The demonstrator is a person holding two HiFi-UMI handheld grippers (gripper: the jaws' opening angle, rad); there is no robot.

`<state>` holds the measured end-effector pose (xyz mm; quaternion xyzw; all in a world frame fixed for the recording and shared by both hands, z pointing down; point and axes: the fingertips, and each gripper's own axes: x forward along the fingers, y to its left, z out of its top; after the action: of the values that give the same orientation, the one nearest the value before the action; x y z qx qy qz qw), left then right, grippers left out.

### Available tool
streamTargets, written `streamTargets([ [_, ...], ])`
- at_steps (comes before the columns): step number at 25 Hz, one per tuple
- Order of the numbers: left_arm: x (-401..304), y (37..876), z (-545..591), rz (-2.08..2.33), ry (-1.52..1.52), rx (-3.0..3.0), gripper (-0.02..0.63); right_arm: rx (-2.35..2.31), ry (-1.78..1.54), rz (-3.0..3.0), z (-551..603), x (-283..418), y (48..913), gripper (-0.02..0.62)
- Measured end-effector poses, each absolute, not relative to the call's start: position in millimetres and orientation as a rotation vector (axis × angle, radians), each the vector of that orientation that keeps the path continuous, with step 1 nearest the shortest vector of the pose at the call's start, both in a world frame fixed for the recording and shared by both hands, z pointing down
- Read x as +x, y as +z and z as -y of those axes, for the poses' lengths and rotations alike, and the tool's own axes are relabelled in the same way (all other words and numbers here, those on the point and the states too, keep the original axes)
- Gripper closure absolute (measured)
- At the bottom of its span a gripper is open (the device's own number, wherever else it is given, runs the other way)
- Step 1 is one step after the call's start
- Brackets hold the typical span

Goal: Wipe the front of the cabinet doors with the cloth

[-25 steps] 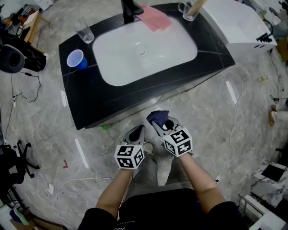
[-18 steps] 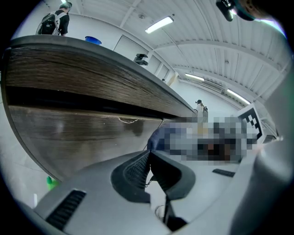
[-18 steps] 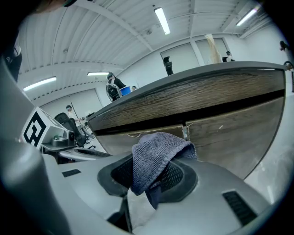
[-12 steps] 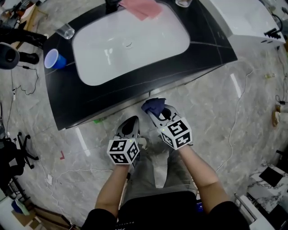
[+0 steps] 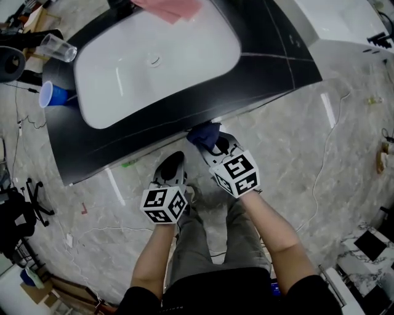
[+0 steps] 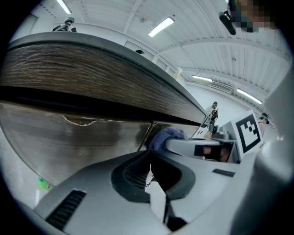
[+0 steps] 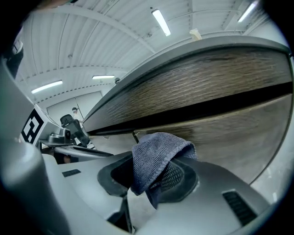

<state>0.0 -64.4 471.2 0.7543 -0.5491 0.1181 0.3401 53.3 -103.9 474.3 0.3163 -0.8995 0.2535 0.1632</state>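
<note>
cloth: soft blue-grey terry, bunched in my right tongs, clamped tight, just off the cabinet doors under the counter
handling: floppy, weighs nothing I'd guess; pinch the folded middle so a pad pokes out
left tongs: closed, empty

There were two claws, the left claw and the right claw. The cloths were also two: one blue cloth and one pink cloth. The one black tabletop carried two cups, one clear cup and one blue cup, and one white basin. Two cabinet doors met at one seam.
</note>
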Motion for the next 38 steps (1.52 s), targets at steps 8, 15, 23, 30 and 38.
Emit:
streamTargets([
  [8, 42, 478, 76, 1.408, 0.327, 1.970, 0.598, 0.863, 0.704, 2.591, 117, 83, 476, 0.472],
  [15, 81, 480, 86, 1.385, 0.331, 1.989, 0.598, 0.935, 0.711, 2.571, 135, 135, 480, 0.472],
  [23, 124, 480, 97, 1.370, 0.330, 2.013, 0.598, 1.013, 0.685, 2.545, 159, 198, 483, 0.472],
  [30, 157, 483, 103, 1.354, 0.338, 2.029, 0.598, 1.088, 0.687, 2.512, 177, 250, 489, 0.472],
  [38, 190, 482, 110, 1.351, 0.327, 2.049, 0.598, 1.100, 0.690, 2.501, 187, 282, 493, 0.472],
])
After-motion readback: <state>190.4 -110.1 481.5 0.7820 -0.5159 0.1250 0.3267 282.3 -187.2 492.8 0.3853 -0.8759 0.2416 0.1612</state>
